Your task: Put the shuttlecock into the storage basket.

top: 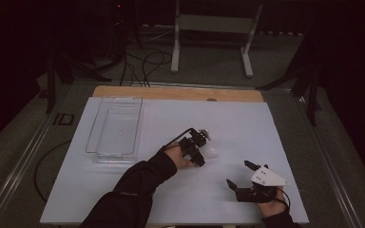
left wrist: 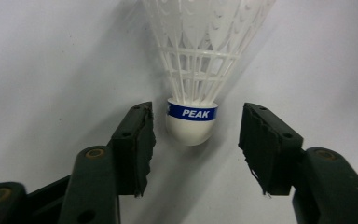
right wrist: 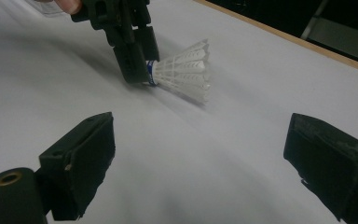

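Straddling the shuttlecock (left wrist: 192, 122) cork, left gripper (left wrist: 196, 140) jaws stand spread, not touching; light, crushable skirt, so grip the firm cork; right gripper (right wrist: 200, 163) jaws gape.

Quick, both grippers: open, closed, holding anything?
Left gripper: open, jaws either side of the shuttlecock cork, pads not touching.
Right gripper: open, empty.
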